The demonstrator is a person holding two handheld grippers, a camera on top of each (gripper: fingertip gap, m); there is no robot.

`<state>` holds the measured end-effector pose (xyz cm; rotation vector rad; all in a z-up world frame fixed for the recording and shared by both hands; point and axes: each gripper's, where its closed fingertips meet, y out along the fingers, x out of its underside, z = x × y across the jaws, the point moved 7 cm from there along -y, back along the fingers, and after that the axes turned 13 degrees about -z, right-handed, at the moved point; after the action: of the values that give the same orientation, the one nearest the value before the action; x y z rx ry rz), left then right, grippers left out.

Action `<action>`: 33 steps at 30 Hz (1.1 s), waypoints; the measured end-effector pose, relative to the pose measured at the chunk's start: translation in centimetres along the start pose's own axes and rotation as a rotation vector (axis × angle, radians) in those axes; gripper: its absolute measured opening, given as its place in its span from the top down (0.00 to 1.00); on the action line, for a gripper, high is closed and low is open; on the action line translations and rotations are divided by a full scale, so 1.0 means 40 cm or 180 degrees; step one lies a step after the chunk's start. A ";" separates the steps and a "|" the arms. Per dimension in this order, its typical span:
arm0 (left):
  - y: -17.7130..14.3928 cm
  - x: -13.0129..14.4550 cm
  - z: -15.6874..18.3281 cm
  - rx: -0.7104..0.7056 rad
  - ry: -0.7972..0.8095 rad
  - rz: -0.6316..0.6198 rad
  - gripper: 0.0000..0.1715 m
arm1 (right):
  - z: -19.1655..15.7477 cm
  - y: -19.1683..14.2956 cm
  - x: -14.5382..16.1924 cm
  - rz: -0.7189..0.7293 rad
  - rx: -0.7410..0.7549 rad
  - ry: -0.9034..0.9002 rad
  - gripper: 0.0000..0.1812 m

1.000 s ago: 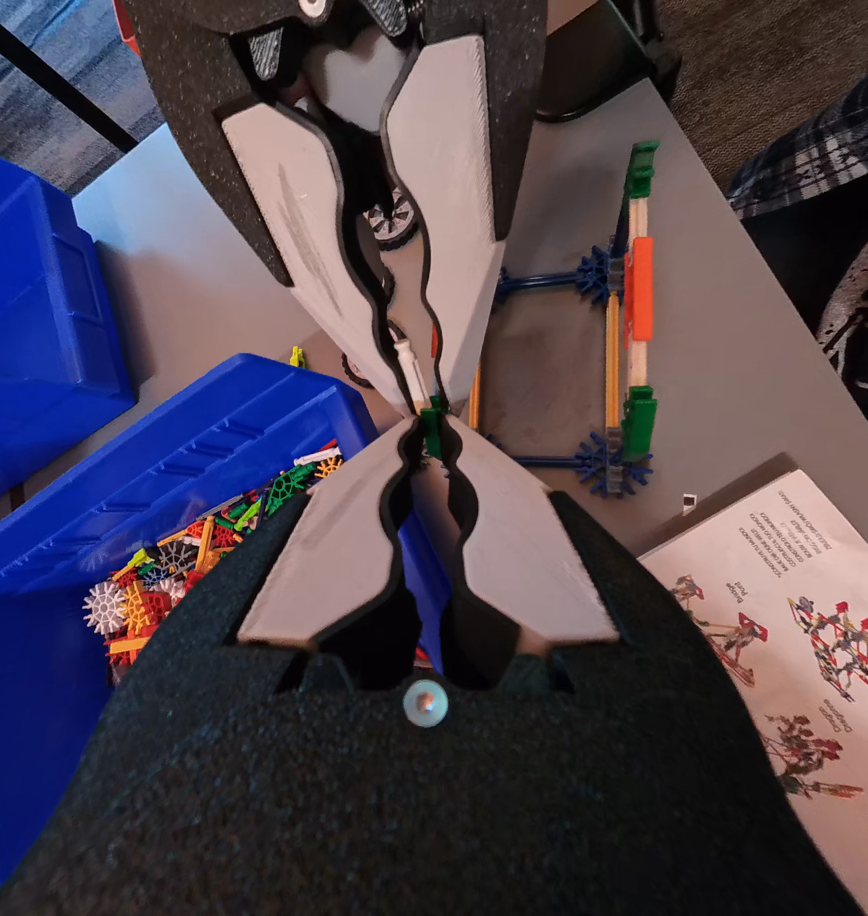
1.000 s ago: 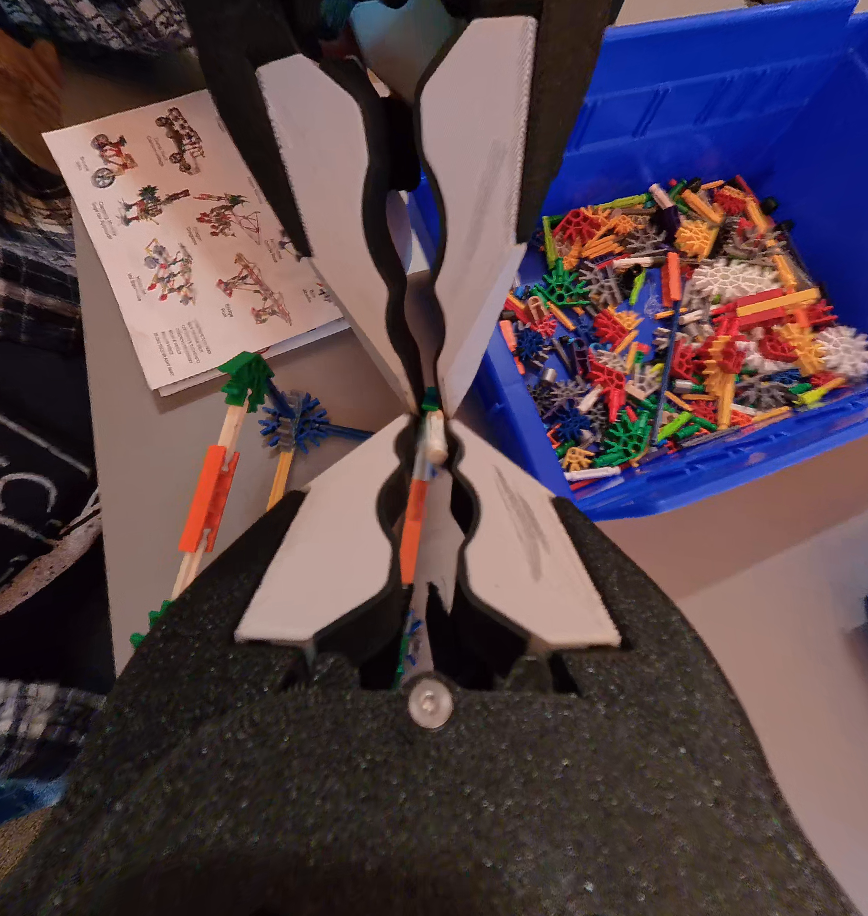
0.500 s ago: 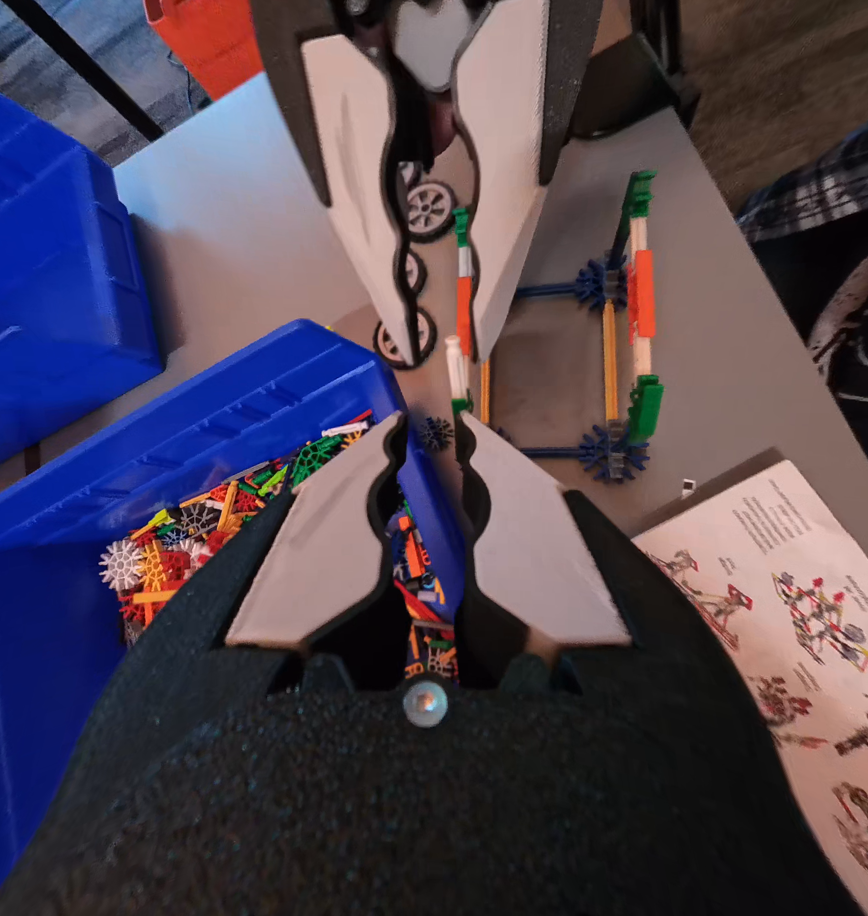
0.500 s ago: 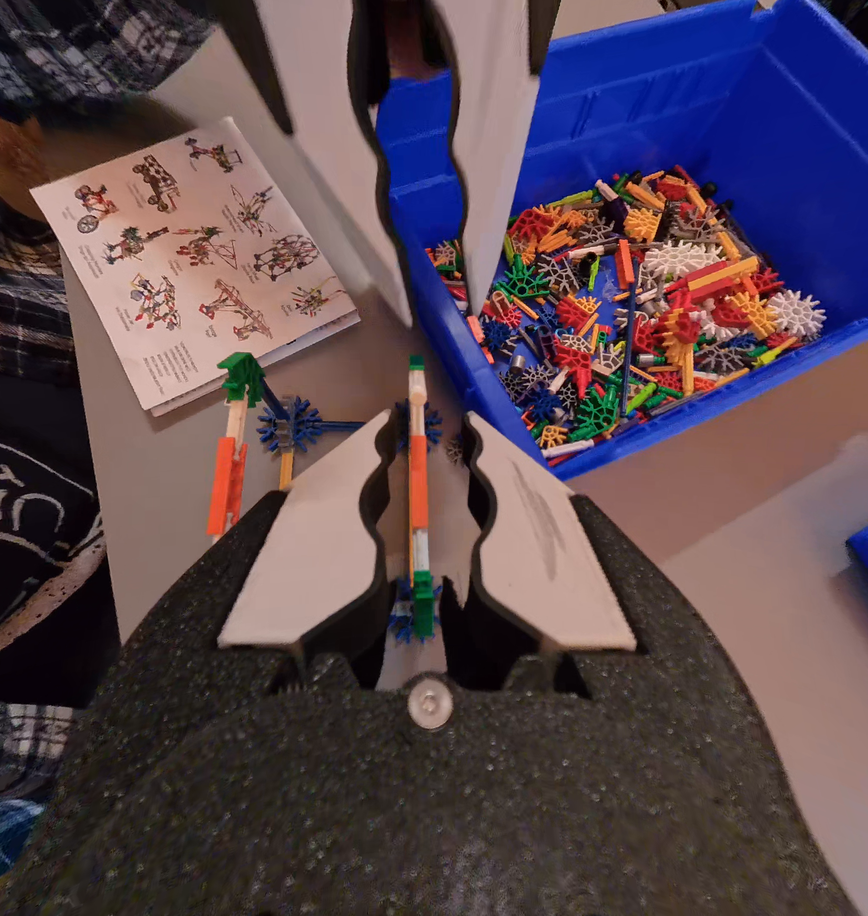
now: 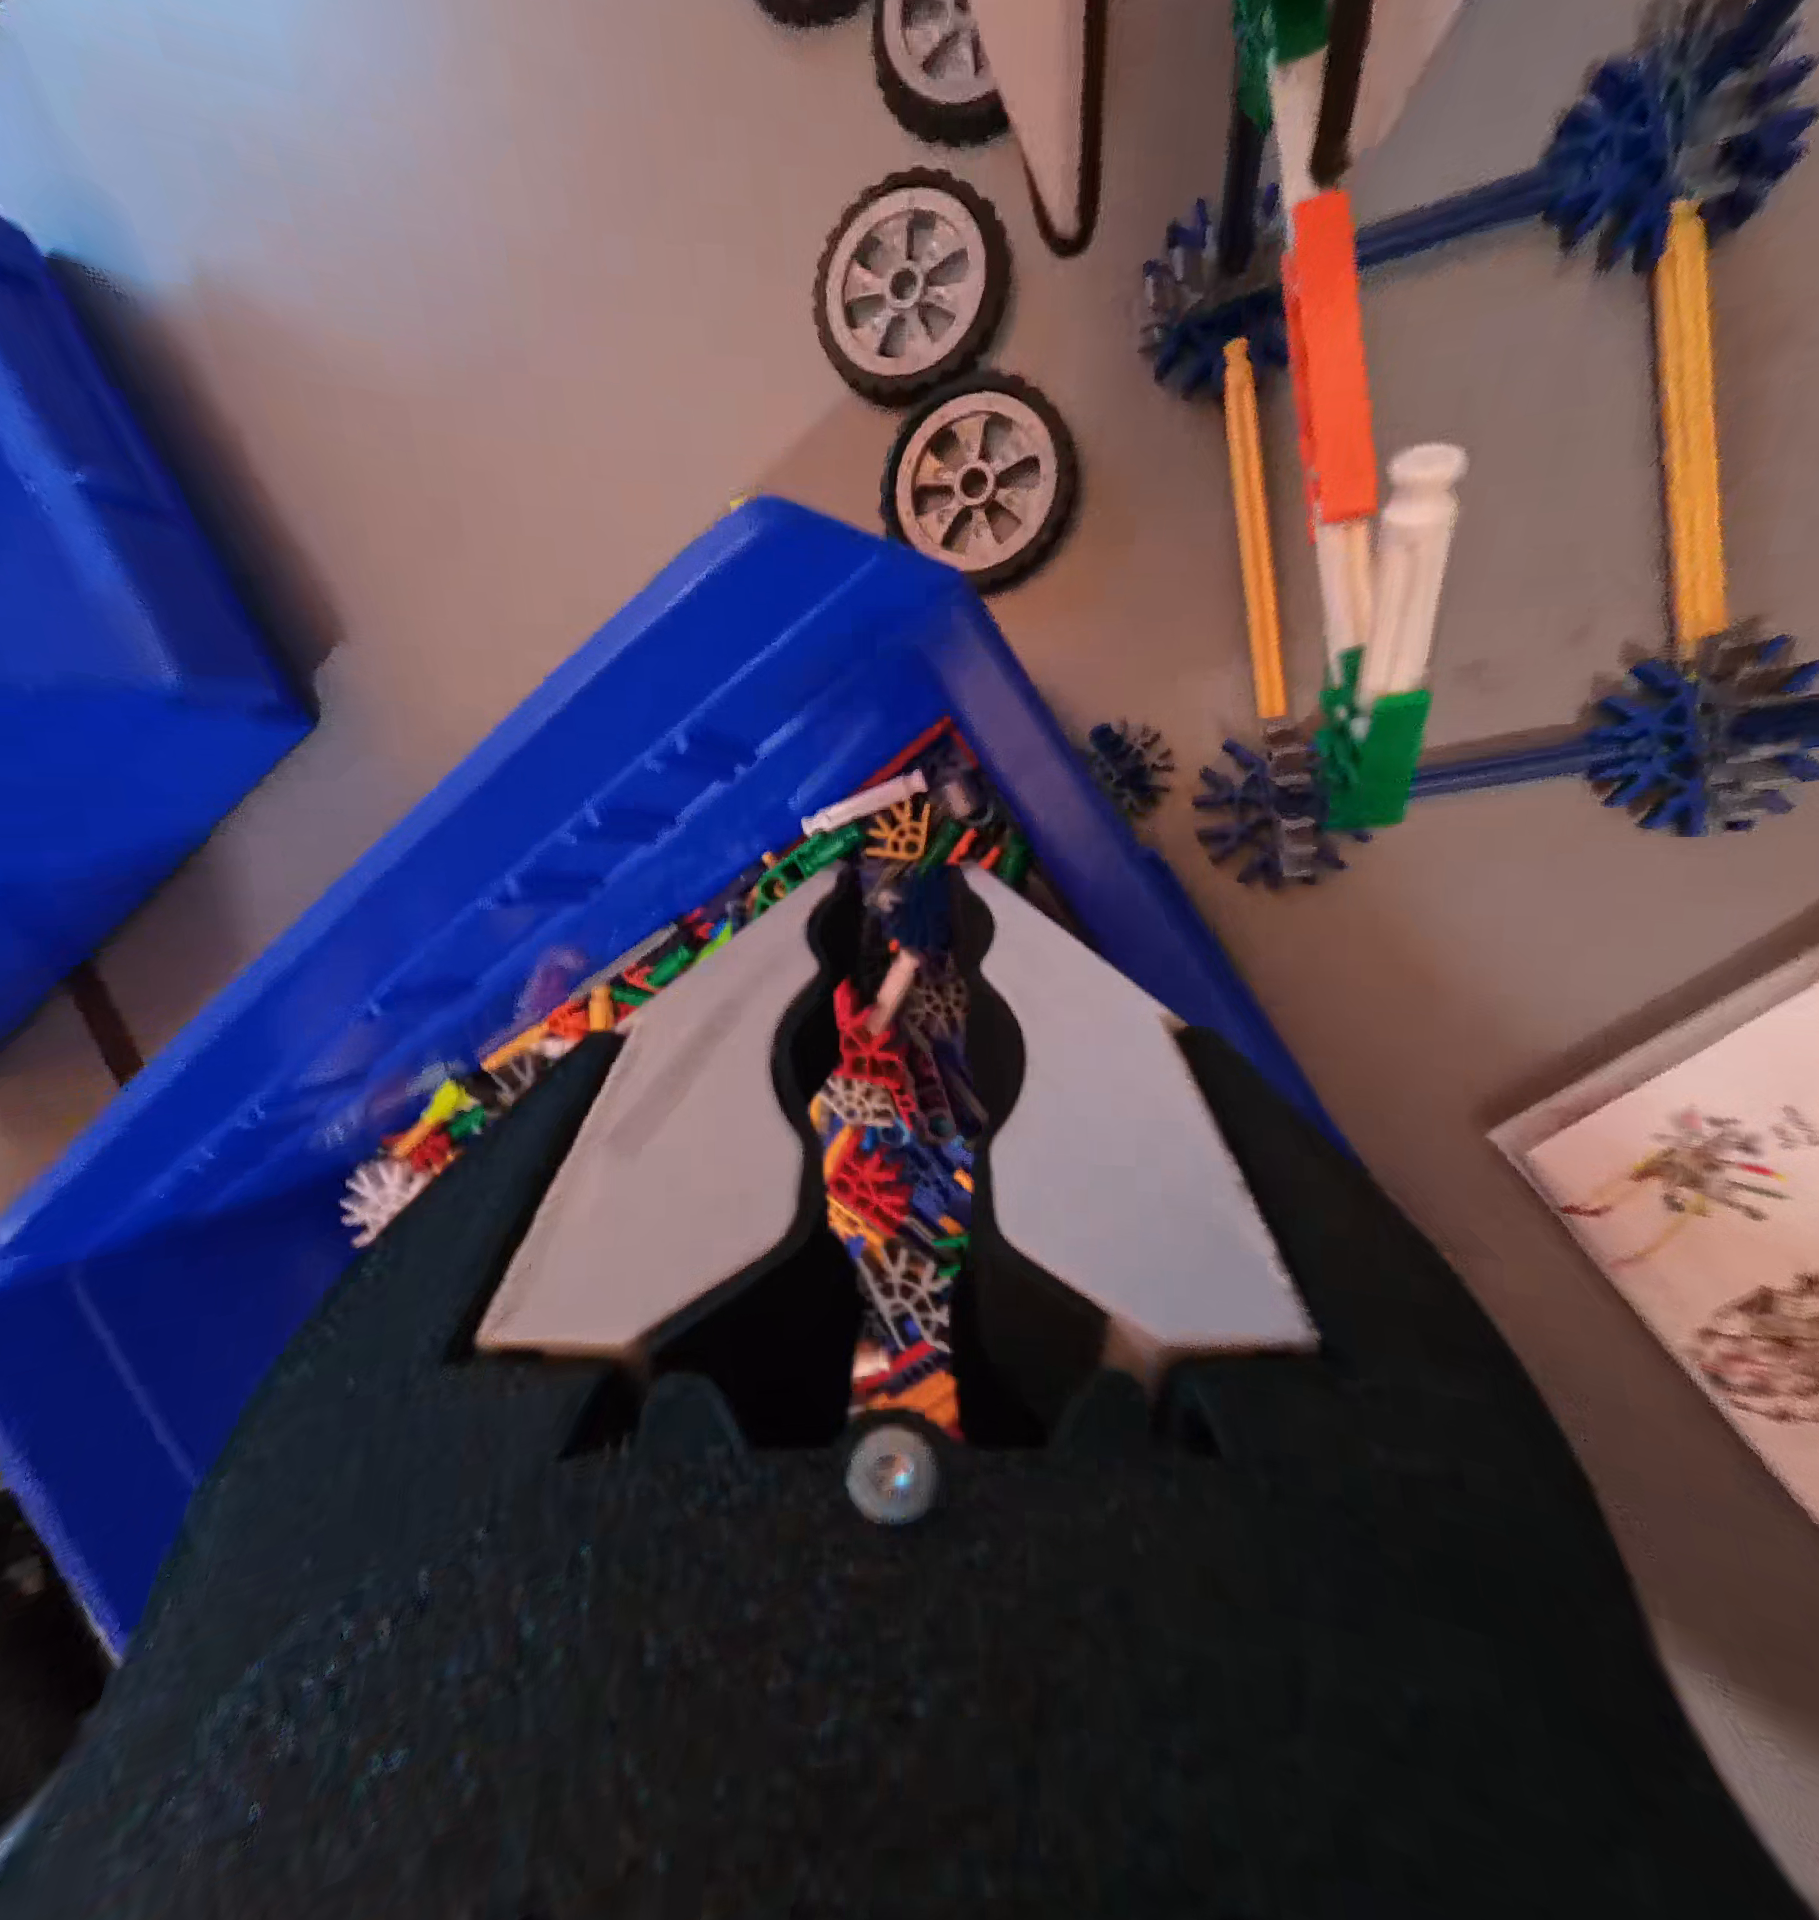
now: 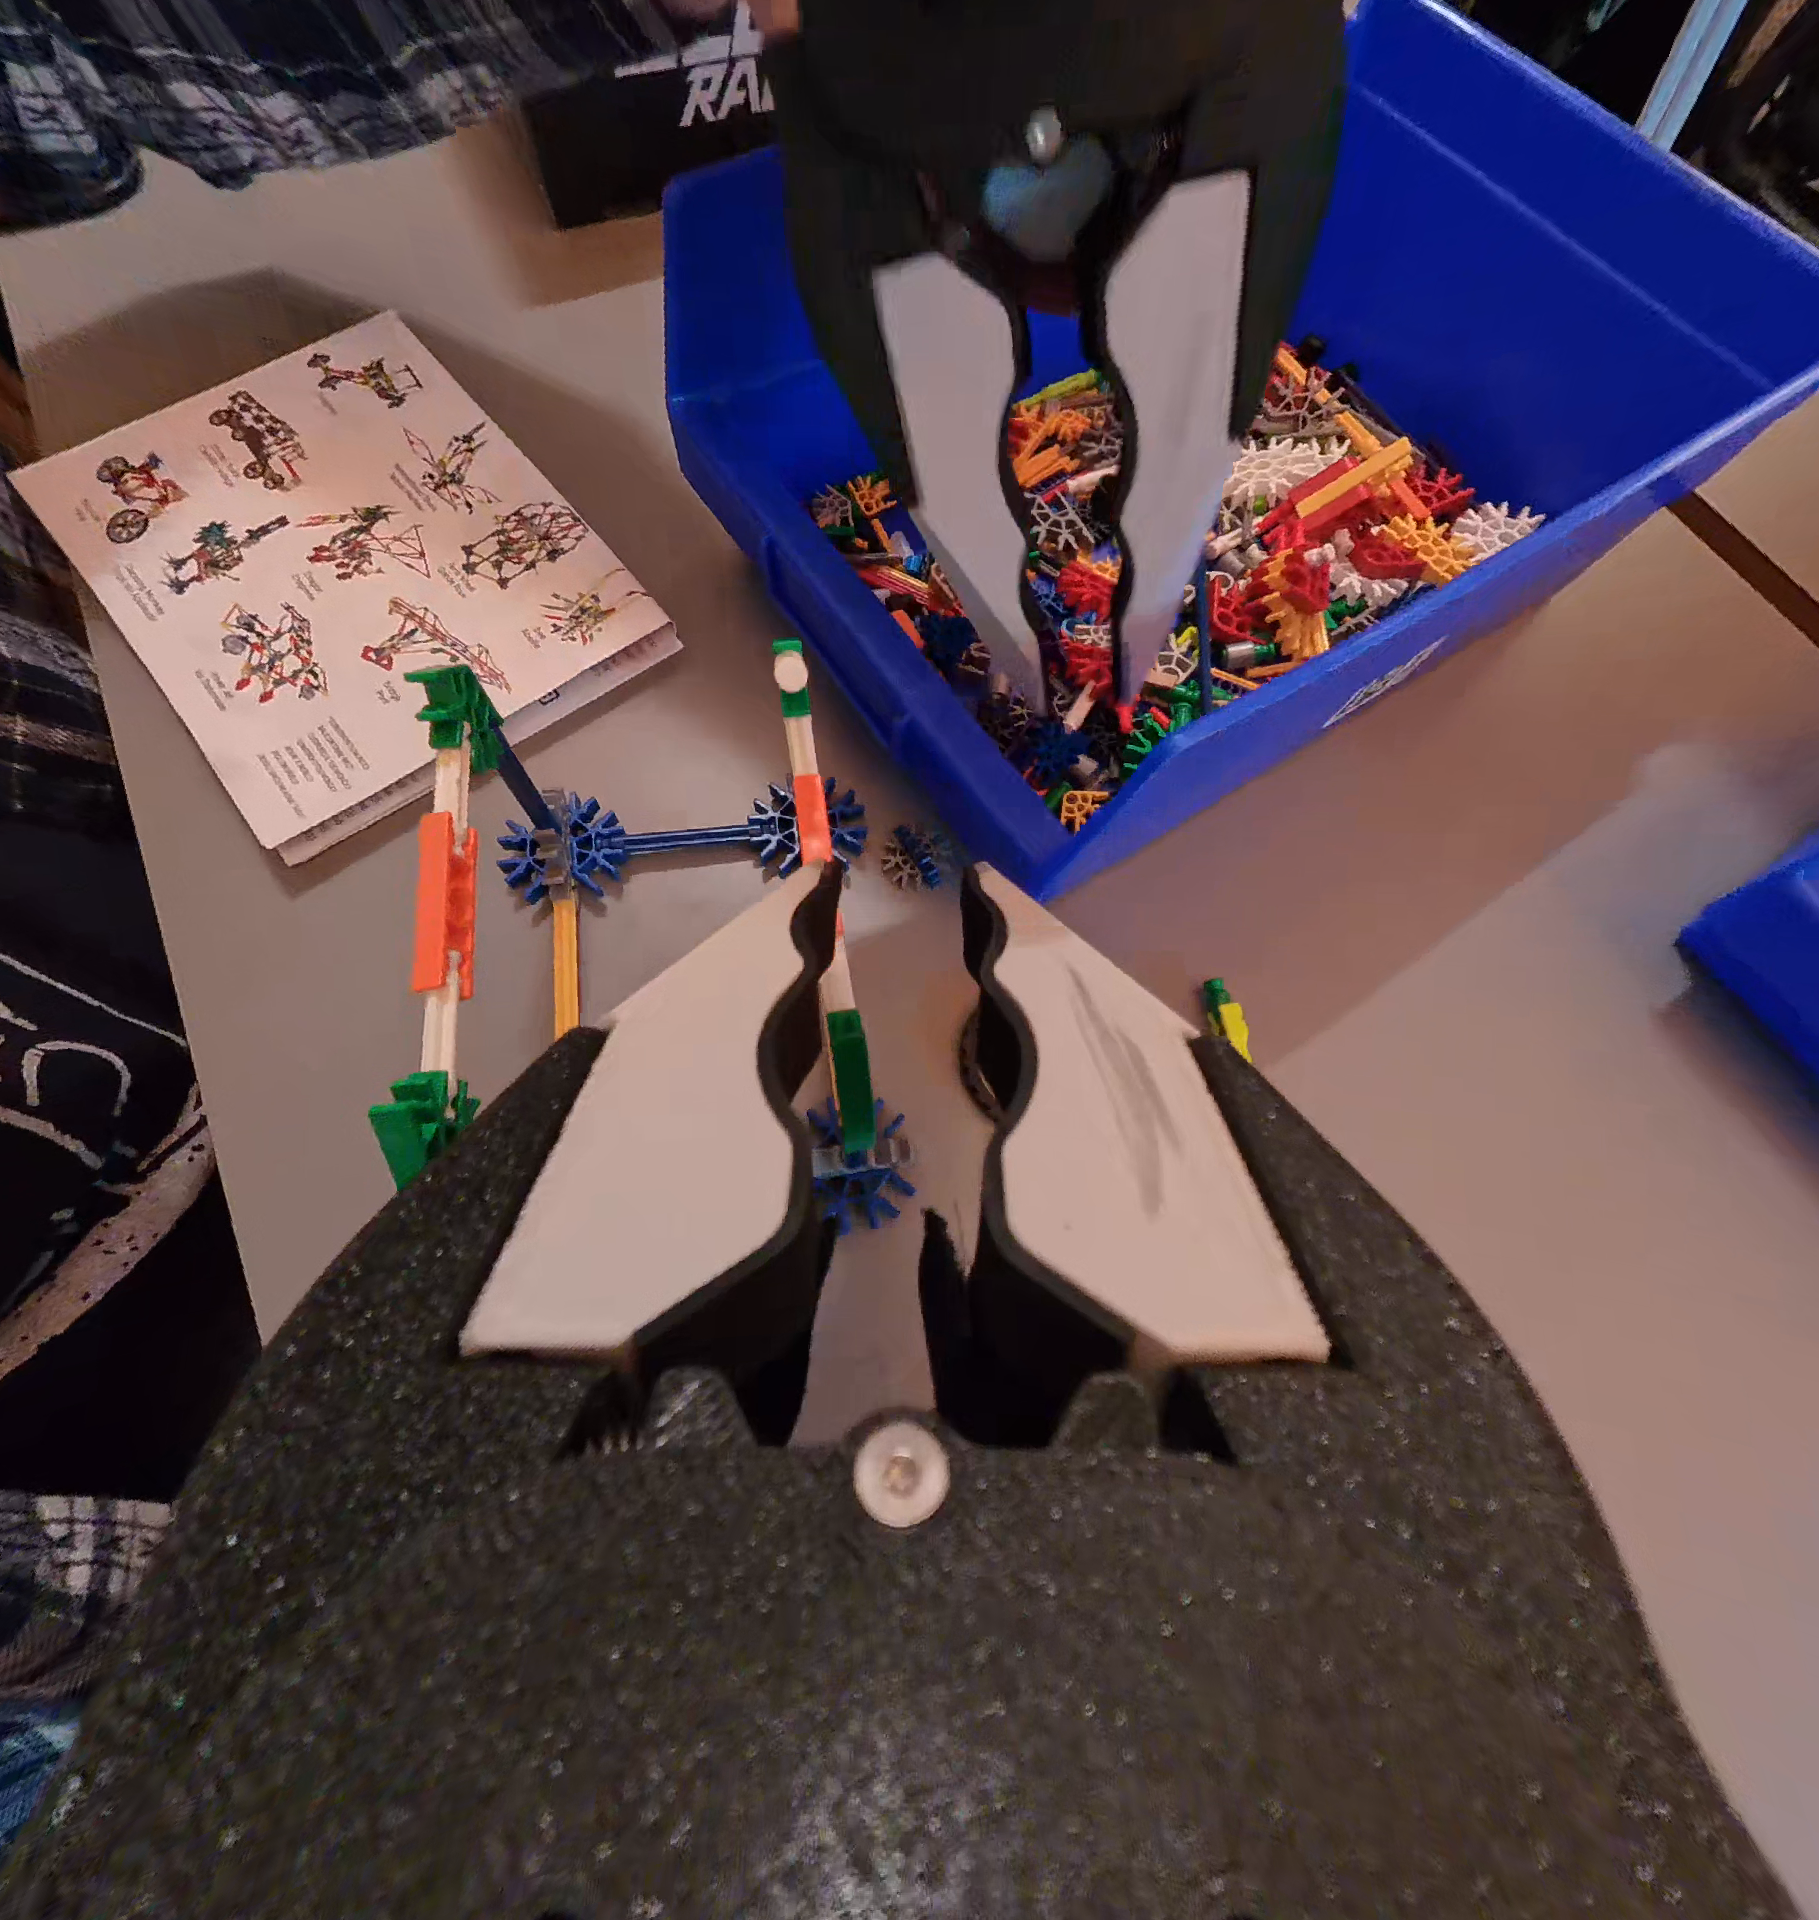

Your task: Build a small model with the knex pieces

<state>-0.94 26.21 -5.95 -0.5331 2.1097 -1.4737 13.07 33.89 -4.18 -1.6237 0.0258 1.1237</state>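
My left gripper (image 5: 907, 891) is open by a narrow gap, and its tips reach down among the loose coloured pieces in the blue bin (image 5: 676, 707). It also shows in the right wrist view (image 6: 1081, 698), coming in from above. My right gripper (image 6: 900, 881) is open above a flat rod-and-connector frame (image 6: 687, 836) on the grey table. A white, orange and green rod (image 6: 809, 800) lies across the frame, along the inner side of the gripper's left finger. In the left wrist view the right gripper's fingers (image 5: 1050, 125) flank this rod (image 5: 1326, 353).
Three grey wheels (image 5: 910, 291) lie beside the bin. A loose connector (image 6: 915, 857) sits by the bin corner (image 6: 1040, 873). A picture booklet (image 6: 344, 561) lies left of the frame. A second blue bin (image 5: 53, 623) stands farther off. A person's plaid clothing (image 6: 22, 675) lines the table edge. There is about 10 cm between the tips of the two grippers.
Both grippers were shut on the rod a second ago and have opened. The rod now lies on the frame. My left gripper moved back over the bin and down among the pieces.
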 end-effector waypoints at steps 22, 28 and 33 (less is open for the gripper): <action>0.144 -0.019 -0.052 0.0488 -0.0659 -0.0231 0.84 | 0.003 0.005 0.048 0.0218 -0.0047 0.0114 0.88; 0.145 -0.035 -0.043 0.0419 -0.0364 -0.0266 0.92 | 0.005 0.001 0.053 0.0258 -0.0052 0.0128 0.88; 0.136 -0.032 -0.046 0.0282 -0.0216 -0.0217 0.97 | 0.006 -0.002 0.059 0.0297 -0.0061 0.0140 0.88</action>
<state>-1.20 30.15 -10.33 -0.6183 1.9818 -1.5566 14.24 35.31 -5.68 -1.6786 0.1206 1.1622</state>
